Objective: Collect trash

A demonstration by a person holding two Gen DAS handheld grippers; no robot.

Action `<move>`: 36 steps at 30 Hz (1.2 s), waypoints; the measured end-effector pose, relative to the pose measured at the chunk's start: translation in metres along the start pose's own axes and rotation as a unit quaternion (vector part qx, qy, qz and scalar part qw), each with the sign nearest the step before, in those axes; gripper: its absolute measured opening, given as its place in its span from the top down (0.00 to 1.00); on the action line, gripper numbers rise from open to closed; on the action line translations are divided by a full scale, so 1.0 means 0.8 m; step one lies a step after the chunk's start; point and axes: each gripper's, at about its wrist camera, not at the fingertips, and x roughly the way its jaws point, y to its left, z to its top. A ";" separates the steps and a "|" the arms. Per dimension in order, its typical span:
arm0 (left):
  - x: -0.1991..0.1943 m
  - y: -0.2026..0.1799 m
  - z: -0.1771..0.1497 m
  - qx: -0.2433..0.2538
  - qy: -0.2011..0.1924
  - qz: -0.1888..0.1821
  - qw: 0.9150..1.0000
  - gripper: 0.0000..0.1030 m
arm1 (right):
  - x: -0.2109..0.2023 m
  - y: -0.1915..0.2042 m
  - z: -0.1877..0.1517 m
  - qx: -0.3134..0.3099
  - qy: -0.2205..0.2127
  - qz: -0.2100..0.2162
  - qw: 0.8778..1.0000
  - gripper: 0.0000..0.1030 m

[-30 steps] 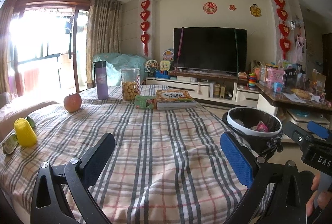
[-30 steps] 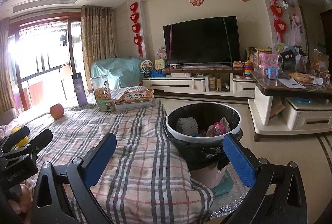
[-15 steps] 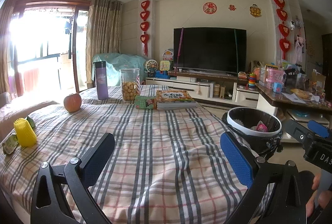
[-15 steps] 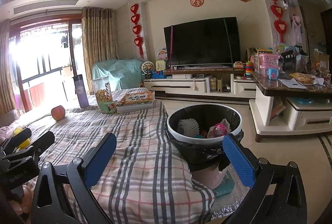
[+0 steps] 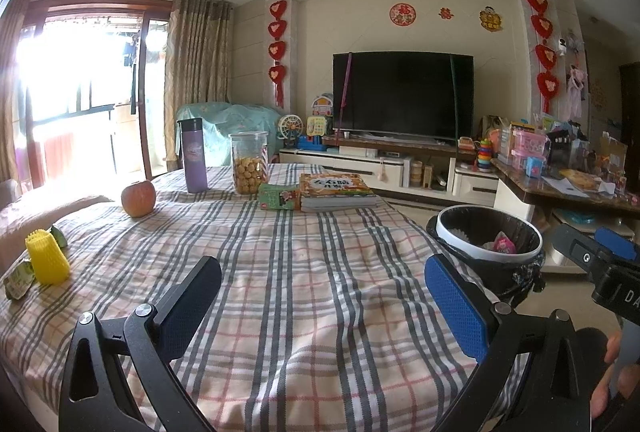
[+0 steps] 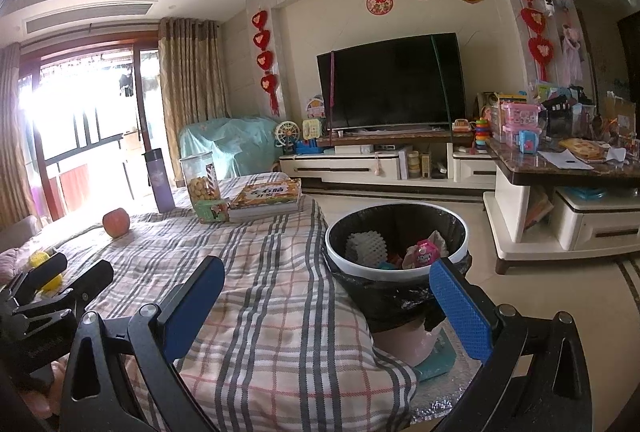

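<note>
Almost nothing moved since earlier frame: right view drifted slightly. Left hand-held gripper (image 5: pixel 320 298) wide, empty; right hand-held gripper (image 6: pixel 326 306) same. Yellow ribbed foam sleeve (image 5: pixel 46 260) upright, far left on plaid-clothed table (image 5: pixel 304 272); left arm nearer. White-rimmed black-lined trash bin (image 6: pixel 396 232) right.

Table to the left, bin off its right edge.
On the table (image 5: pixel 304 272): apple (image 5: pixel 138 198) left, bottle (image 5: pixel 193 161) and jar (image 5: pixel 249 163) behind, books (image 5: pixel 336 191) right of them; foam net (image 5: pixel 46 261) at the near left; trash bin (image 6: pixel 396 264) on the floor alongside.
</note>
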 end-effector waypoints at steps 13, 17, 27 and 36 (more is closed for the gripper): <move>0.000 0.000 0.000 0.000 0.000 0.000 1.000 0.01 | 0.000 0.002 0.000 0.003 0.000 0.003 1.000 0.00; 0.001 -0.002 -0.002 0.002 0.002 -0.001 1.000 0.01 | 0.001 0.005 0.001 0.006 0.001 0.005 1.000 0.00; 0.006 0.000 -0.004 -0.001 0.007 -0.003 1.000 0.01 | 0.003 0.006 0.001 0.009 0.003 0.009 1.000 0.00; 0.013 0.004 -0.004 0.000 0.010 -0.005 1.000 0.01 | 0.009 0.009 -0.001 0.013 0.012 0.013 1.000 0.00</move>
